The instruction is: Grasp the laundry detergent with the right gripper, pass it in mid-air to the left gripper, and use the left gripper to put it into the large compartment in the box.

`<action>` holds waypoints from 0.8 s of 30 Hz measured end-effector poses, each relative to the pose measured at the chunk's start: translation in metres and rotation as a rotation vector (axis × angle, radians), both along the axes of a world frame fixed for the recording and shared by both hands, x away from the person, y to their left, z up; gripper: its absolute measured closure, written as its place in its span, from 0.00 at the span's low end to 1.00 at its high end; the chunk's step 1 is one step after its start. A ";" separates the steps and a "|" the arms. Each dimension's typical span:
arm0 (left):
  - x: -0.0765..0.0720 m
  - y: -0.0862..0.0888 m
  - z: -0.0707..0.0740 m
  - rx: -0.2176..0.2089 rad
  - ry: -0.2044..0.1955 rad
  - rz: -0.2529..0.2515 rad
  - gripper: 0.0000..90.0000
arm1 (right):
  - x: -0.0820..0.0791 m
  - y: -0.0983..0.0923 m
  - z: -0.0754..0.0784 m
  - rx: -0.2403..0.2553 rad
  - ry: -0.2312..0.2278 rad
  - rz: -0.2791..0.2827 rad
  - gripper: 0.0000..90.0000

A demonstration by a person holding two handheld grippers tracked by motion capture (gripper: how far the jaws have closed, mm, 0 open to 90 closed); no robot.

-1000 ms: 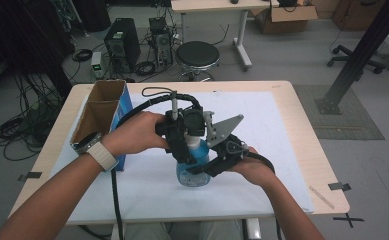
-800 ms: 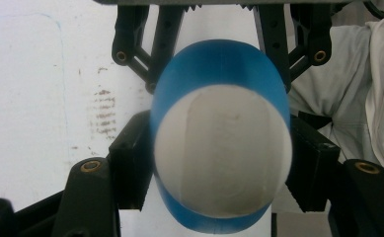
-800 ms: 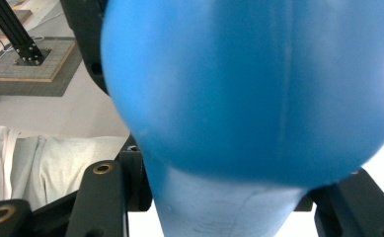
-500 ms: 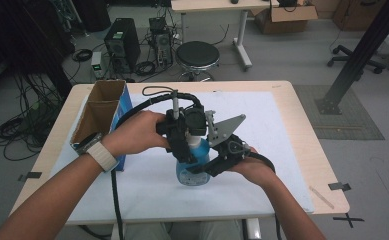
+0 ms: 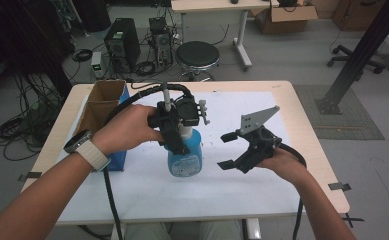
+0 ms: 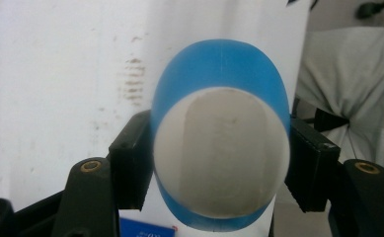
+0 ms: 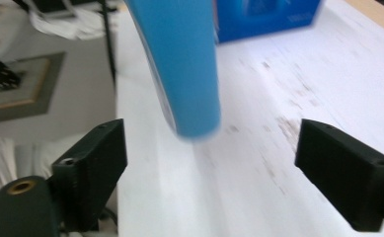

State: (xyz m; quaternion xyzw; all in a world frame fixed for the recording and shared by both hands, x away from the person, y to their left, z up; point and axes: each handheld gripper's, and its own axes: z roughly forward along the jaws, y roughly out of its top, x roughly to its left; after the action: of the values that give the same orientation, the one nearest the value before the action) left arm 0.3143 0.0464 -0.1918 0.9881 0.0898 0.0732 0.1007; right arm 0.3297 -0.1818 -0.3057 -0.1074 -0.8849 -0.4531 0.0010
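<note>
Left claw (image 5: 179,145) is clenching the blue spray bottle (image 5: 184,157) from above, its two black pads pressing the bottle's flanks, as the left gripper view is showing with the rounded blue body (image 6: 219,133) wedged tight between them. Below that claw the bottle is standing upright on the white sheet of the worktop (image 5: 242,192), or hanging just over it; which of the two I cannot tell. Above the claw the bottle's white trigger head (image 5: 201,111) is sticking out beside the gripper's body.

Right claw (image 5: 228,150) is released: its jaws have just been opening, and nothing is sitting between them now. It is hovering apart from the bottle, toward the person's right, and its own view is looking past the spread pads (image 7: 93,153) at the blue bottle (image 7: 179,64) farther off. Beyond the left claw, on the side away from the right claw, a blue carton with an open brown top (image 5: 104,107) is resting near the worktop's edge.

Judging by this, the handover step is being finished, with the bottle now carried by one claw alone. The next move is probably calling for a steady lift or a shift toward the carton, keeping the bottle upright so that the smooth plastic is not sliding through the pads.
</note>
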 end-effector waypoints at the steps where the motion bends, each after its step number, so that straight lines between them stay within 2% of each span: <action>1: 0.002 0.002 0.002 -0.002 -0.002 0.022 0.42 | 0.001 -0.004 0.001 -0.020 0.000 -0.013 0.12; 6: 0.007 0.009 0.013 -0.003 -0.042 0.112 0.43 | 0.003 -0.018 0.008 -0.138 -0.005 -0.054 0.09; 10: 0.013 0.015 0.021 0.007 -0.051 0.186 0.43 | 0.002 -0.025 0.012 -0.245 -0.013 -0.072 0.08; 13: 0.016 0.019 0.028 0.009 -0.059 0.240 0.43 | 0.001 -0.029 0.015 -0.306 -0.018 -0.081 0.08; 16: 0.021 0.026 0.037 0.006 -0.062 0.309 0.43 | -0.001 -0.030 0.015 -0.381 -0.031 -0.074 0.08; 21: 0.027 0.036 0.054 -0.002 -0.091 0.424 0.43 | -0.001 -0.030 0.017 -0.495 -0.039 -0.063 0.07; 24: 0.030 0.043 0.066 -0.021 -0.112 0.516 0.43 | -0.001 -0.031 0.020 -0.526 -0.040 -0.053 0.07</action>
State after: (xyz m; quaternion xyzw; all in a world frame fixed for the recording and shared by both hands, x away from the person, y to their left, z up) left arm 0.3440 0.0897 -0.1258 0.9259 0.3338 0.1501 0.0938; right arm 0.3291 -0.2124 -0.2858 -0.1180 -0.9691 -0.2094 -0.0564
